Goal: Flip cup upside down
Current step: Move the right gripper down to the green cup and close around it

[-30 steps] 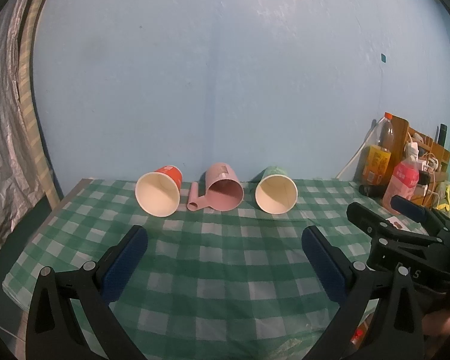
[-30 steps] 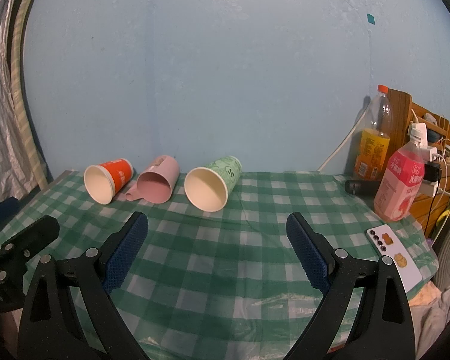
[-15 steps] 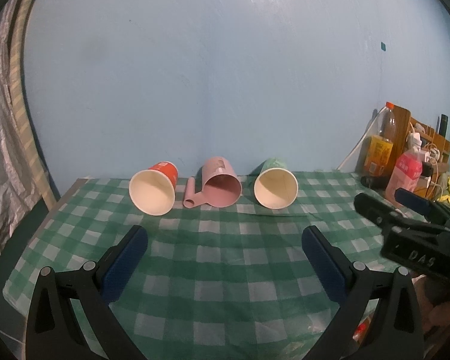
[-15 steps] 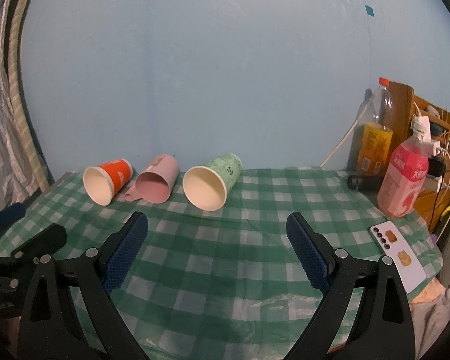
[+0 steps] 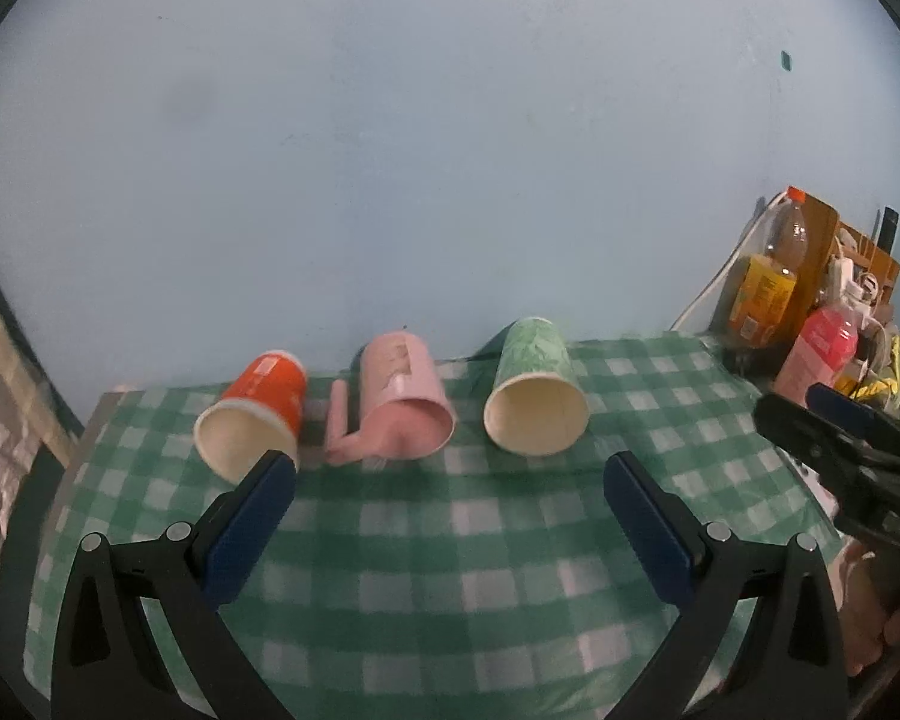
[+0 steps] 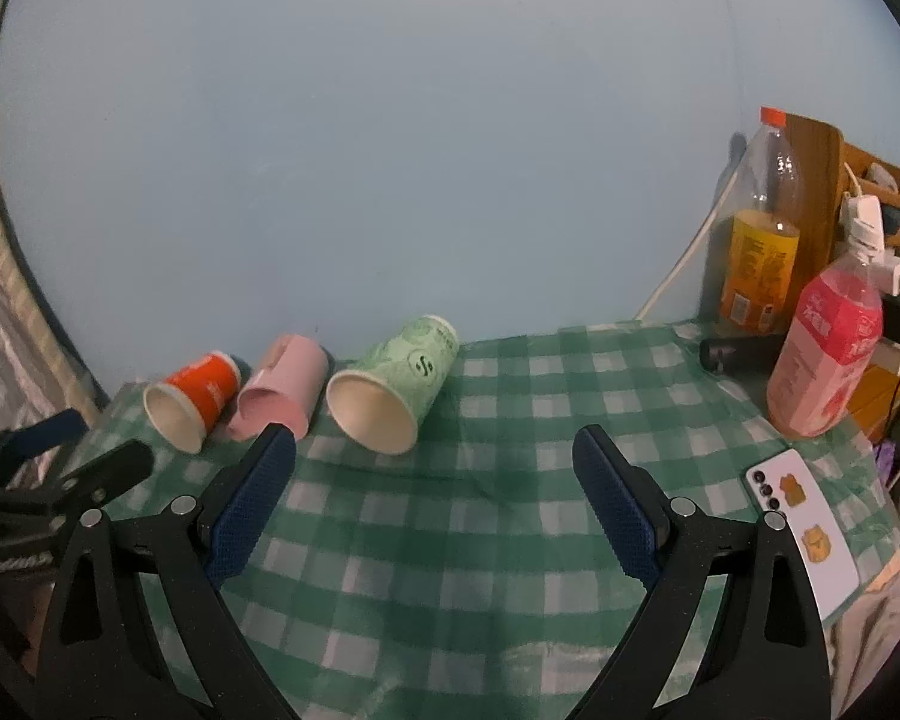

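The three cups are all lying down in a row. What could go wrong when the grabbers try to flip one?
The orange cup, pink cup and green cup lie on their sides, so a nudge could roll one away. The pink cup lies close beside the orange one, so a finger of the open left gripper might bump both. A sweep by the open right gripper could hit the pink bottle or the phone.

Green-checked table [image 6: 450,540]: orange cup [image 5: 257,414], pink cup [image 5: 405,405], green cup [image 5: 534,396] on sides; phone [image 6: 801,534].
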